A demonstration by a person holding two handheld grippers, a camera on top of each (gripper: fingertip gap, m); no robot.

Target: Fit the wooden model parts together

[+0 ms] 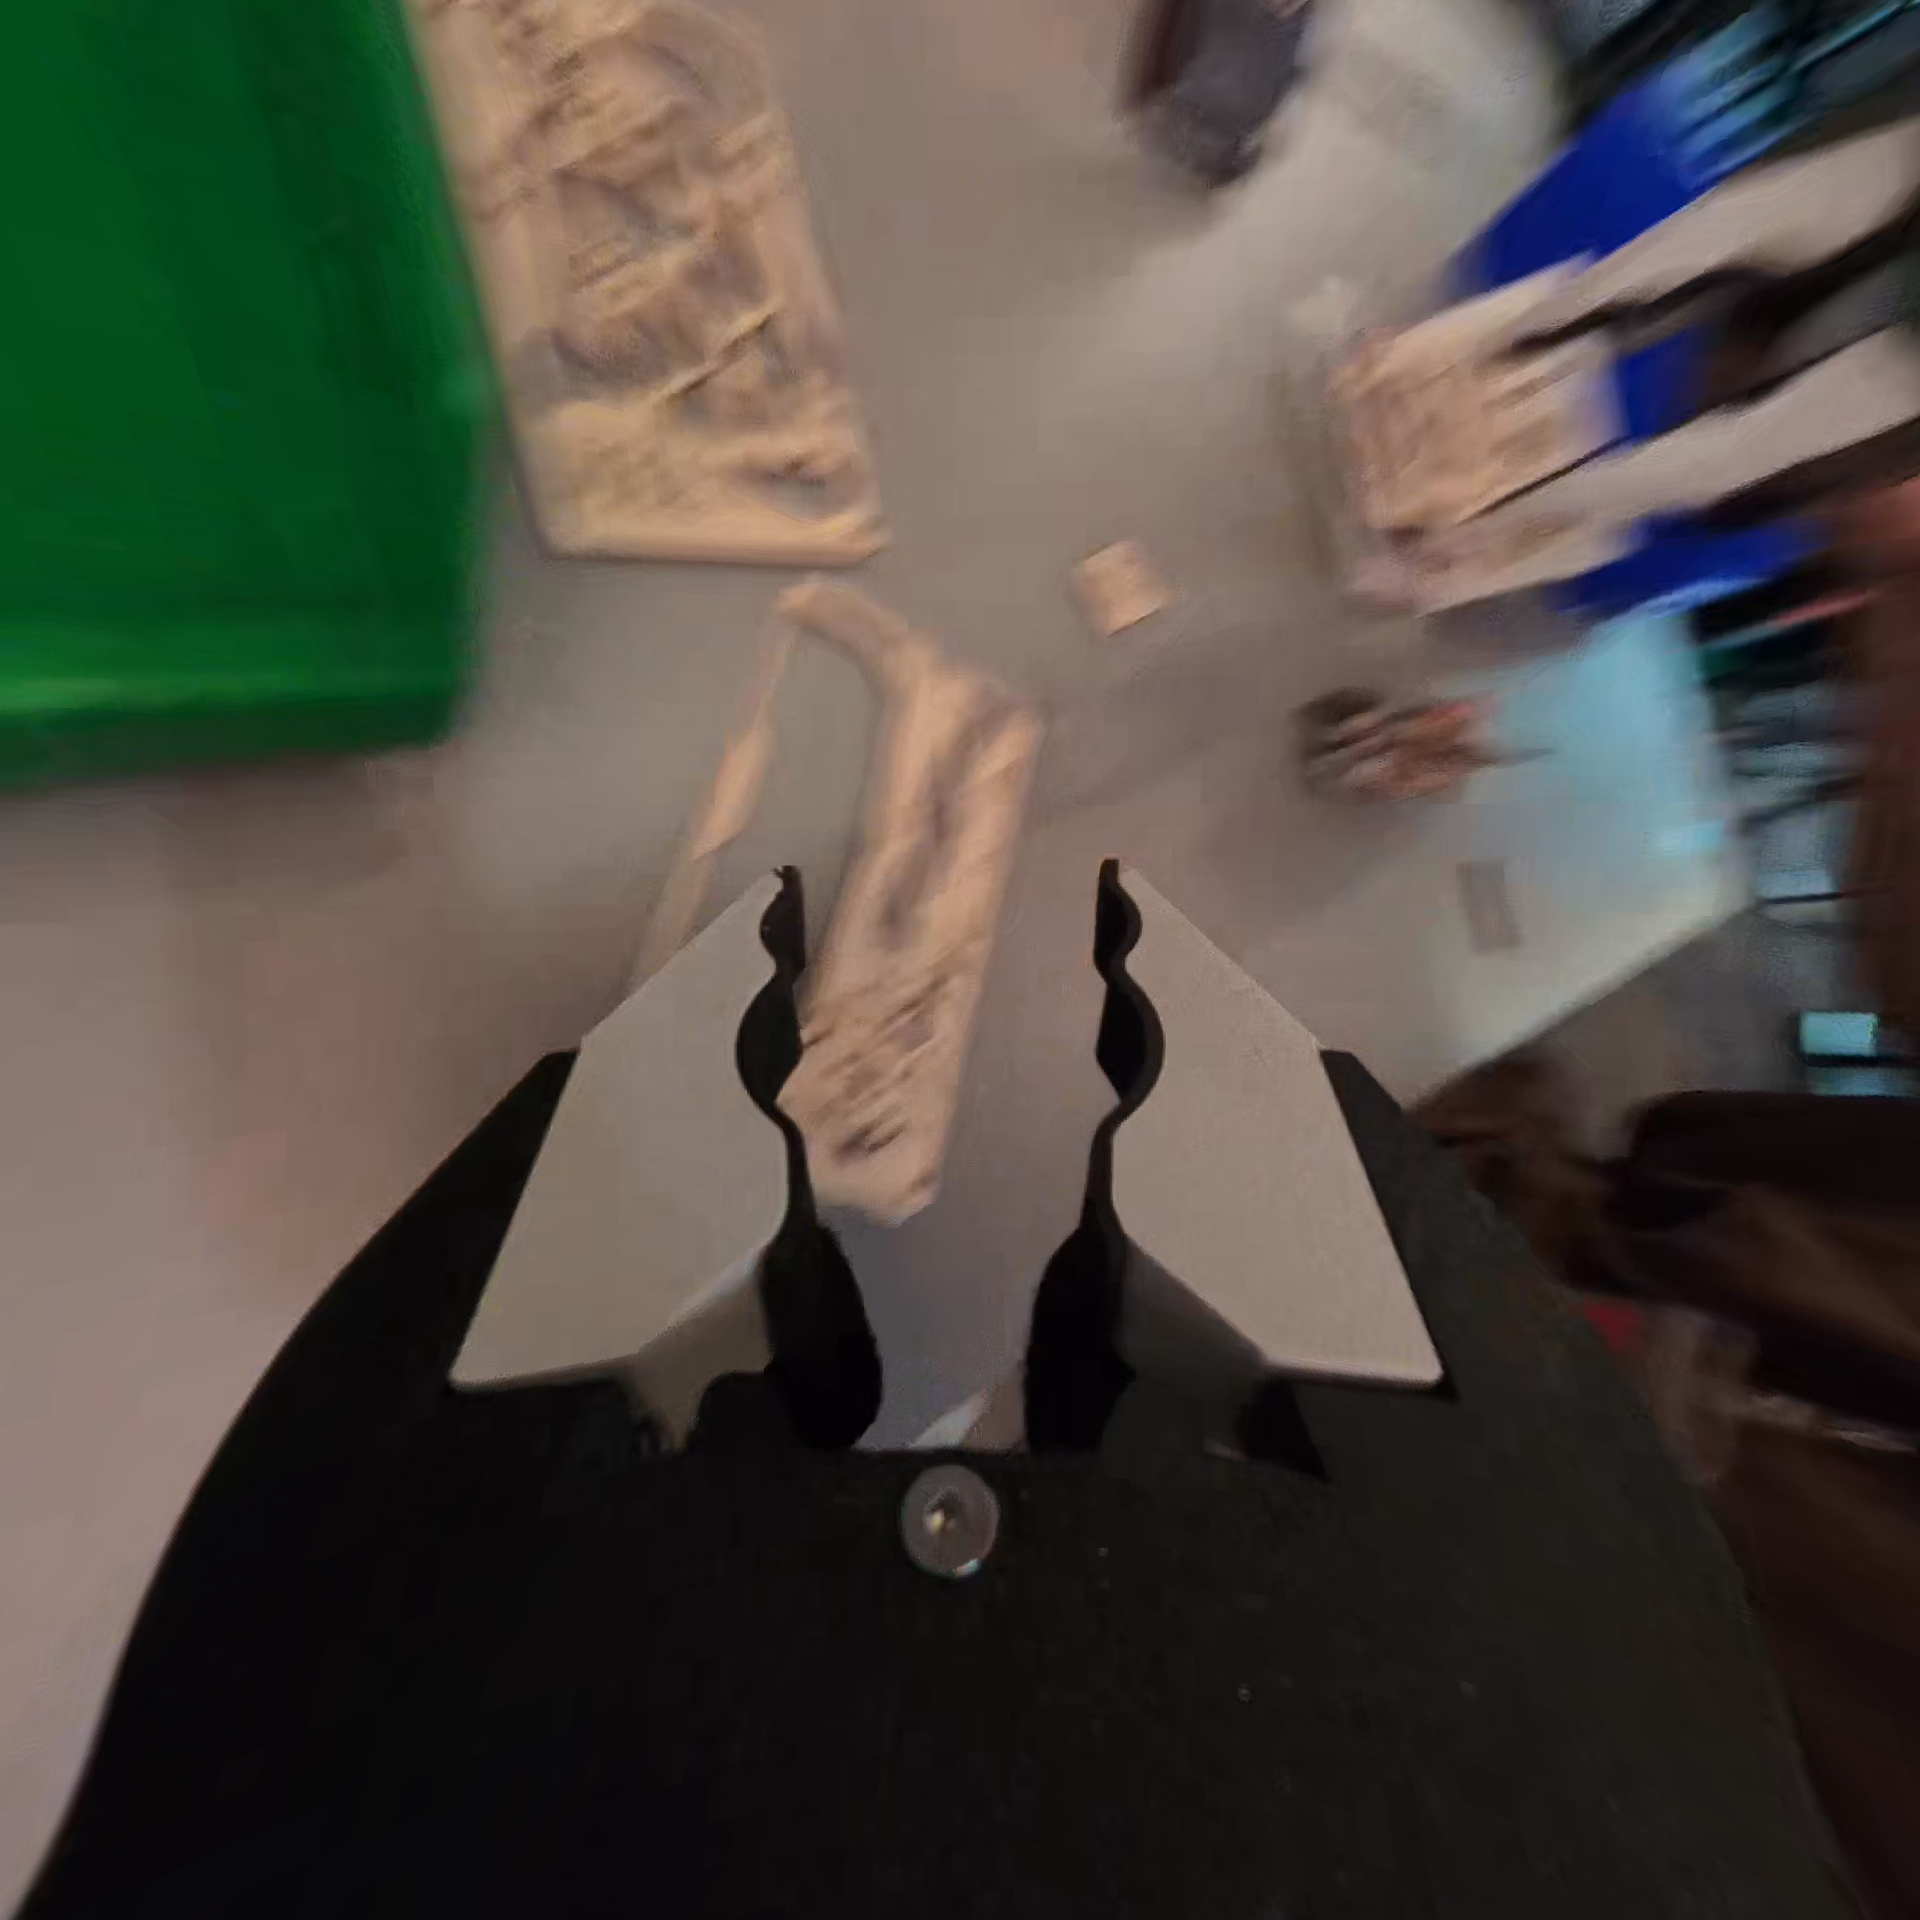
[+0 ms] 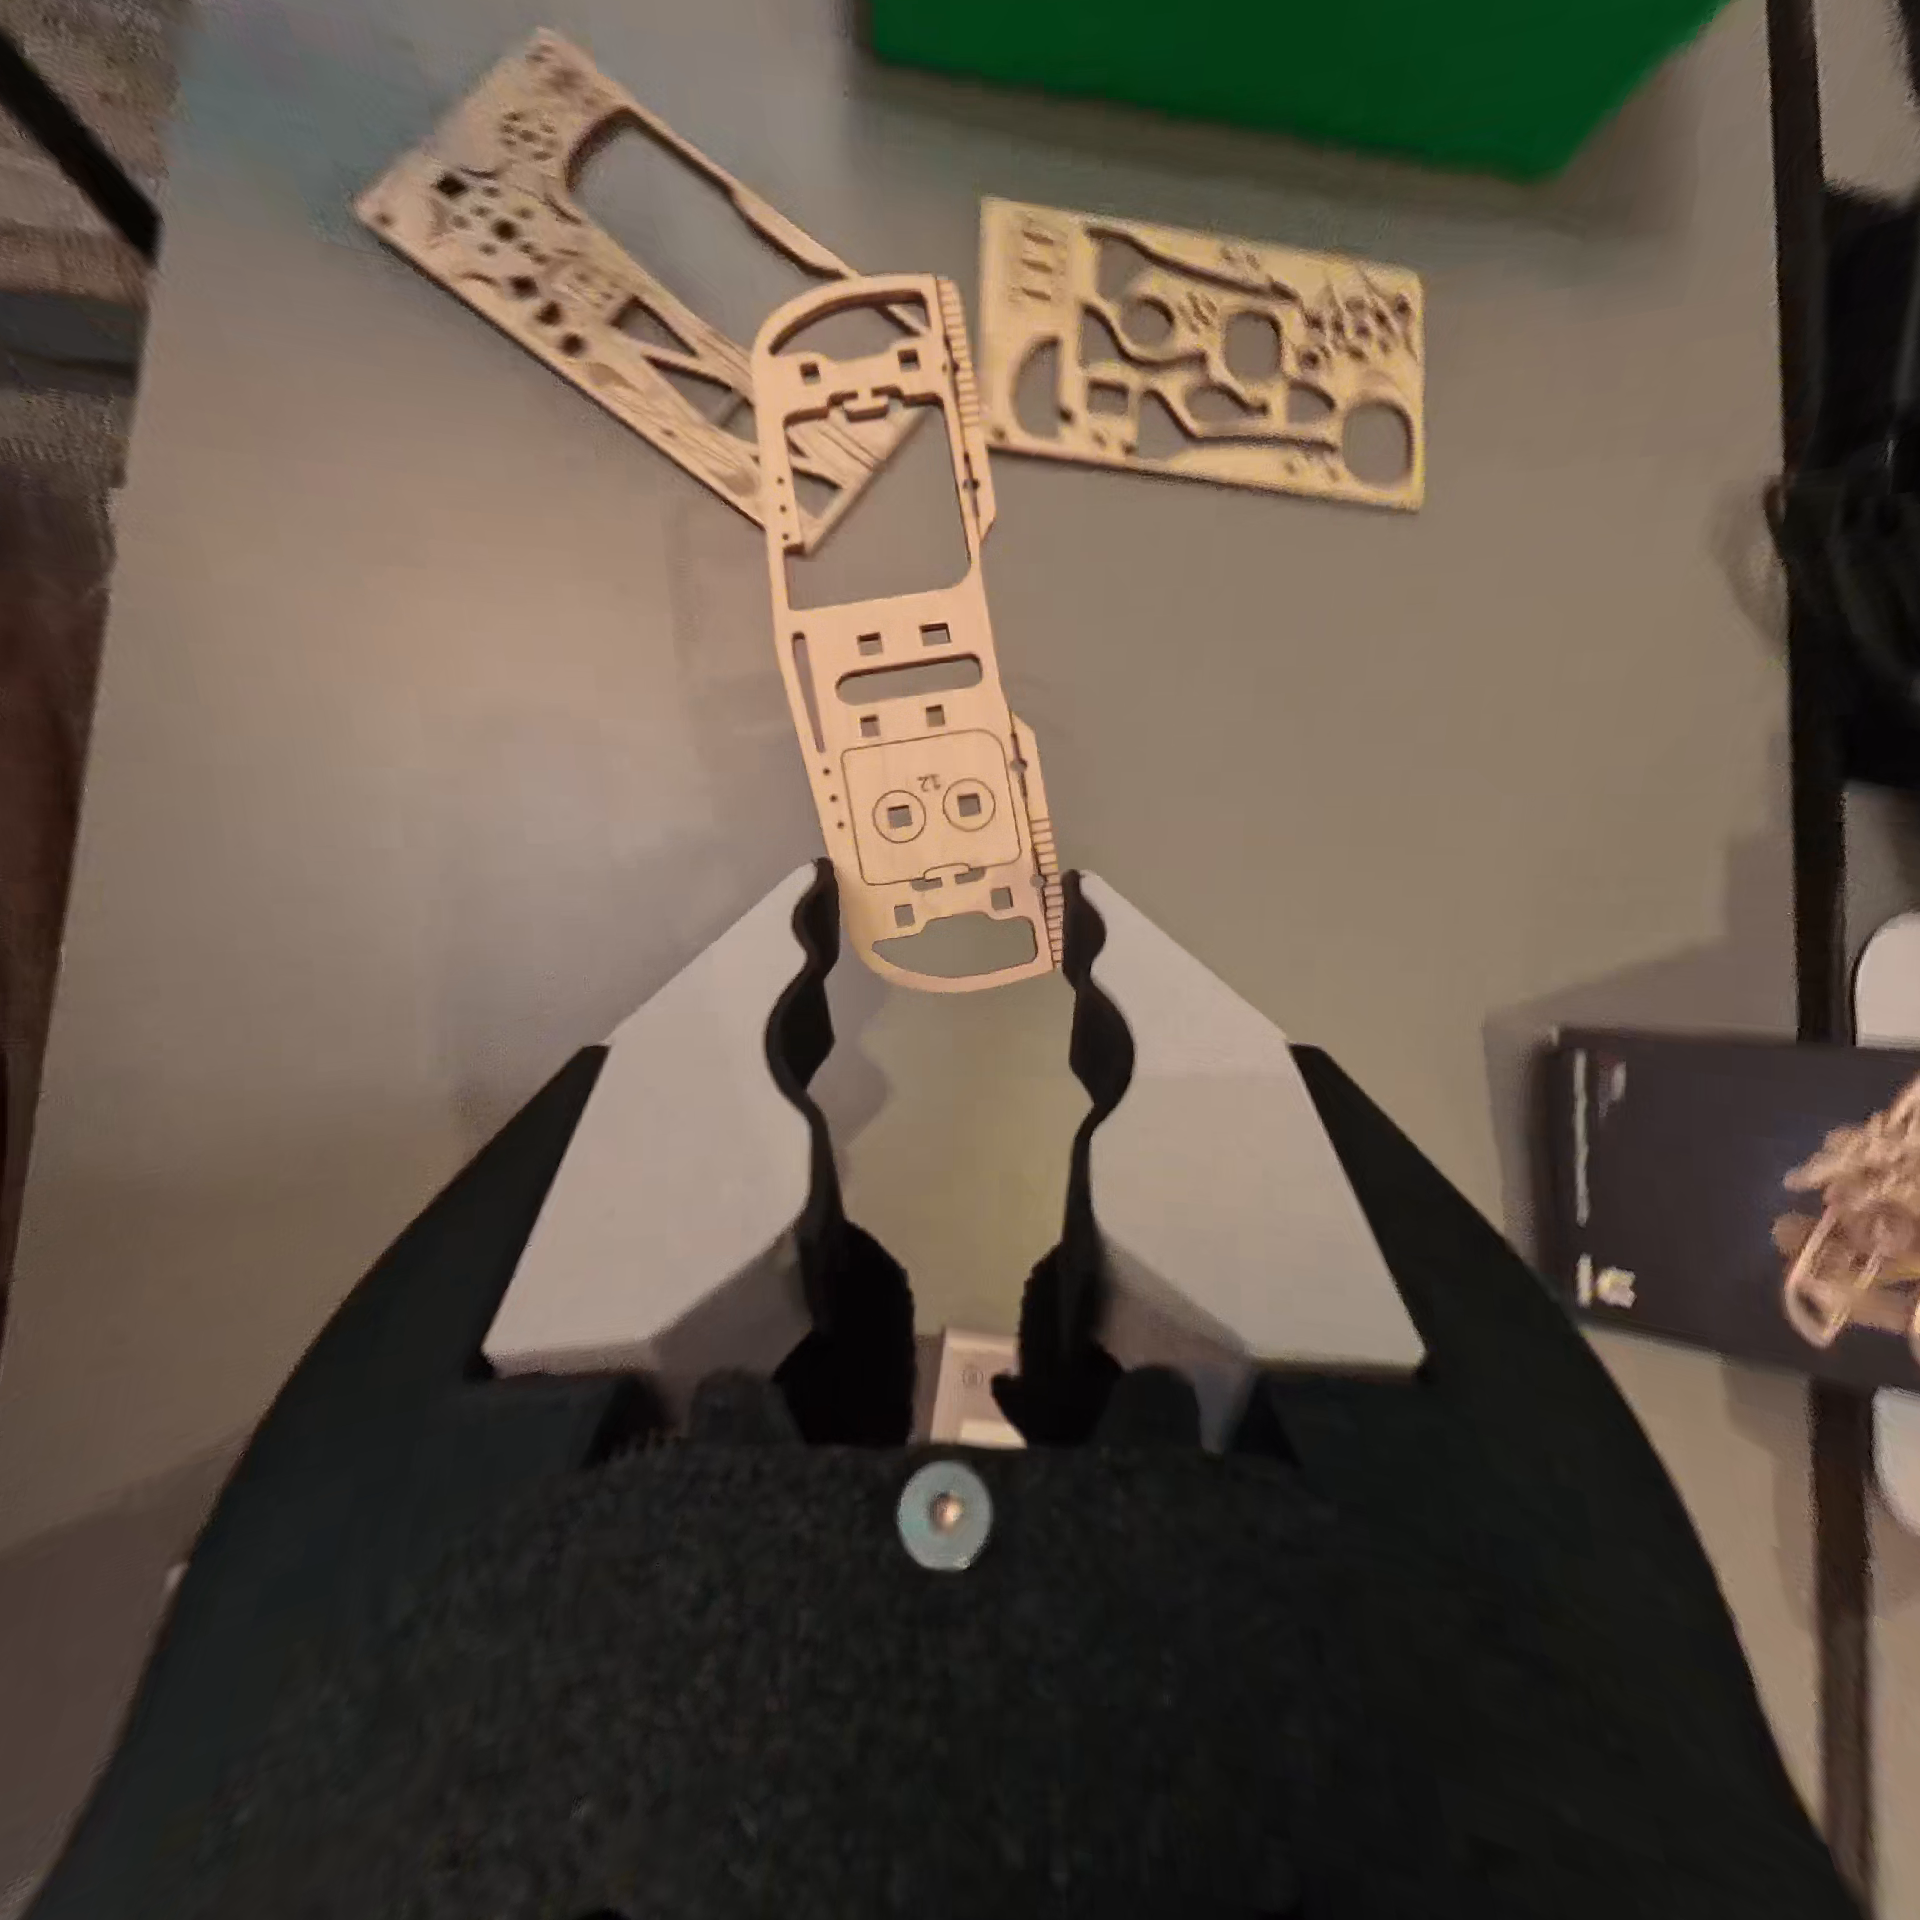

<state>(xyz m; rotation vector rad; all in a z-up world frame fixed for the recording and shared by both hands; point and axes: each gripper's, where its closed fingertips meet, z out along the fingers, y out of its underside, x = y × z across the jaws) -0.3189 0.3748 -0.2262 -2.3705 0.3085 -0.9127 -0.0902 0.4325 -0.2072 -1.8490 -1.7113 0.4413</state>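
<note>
Left gripper (image 1: 948, 883) jaws parted; right gripper (image 2: 948, 883) jaws clamped.

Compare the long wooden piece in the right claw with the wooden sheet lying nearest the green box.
The long wooden piece is narrow with rounded ends; the wooden sheet is a wider rectangle. The piece is held in the right claw, while the sheet lies flat on the table. Both are pale, thin, laser-cut wood with cutouts.

Small engraved number on the wooden chassis part (image 2: 896, 634); dark box's (image 2: 1704, 1205) lettering illegible.
</note>
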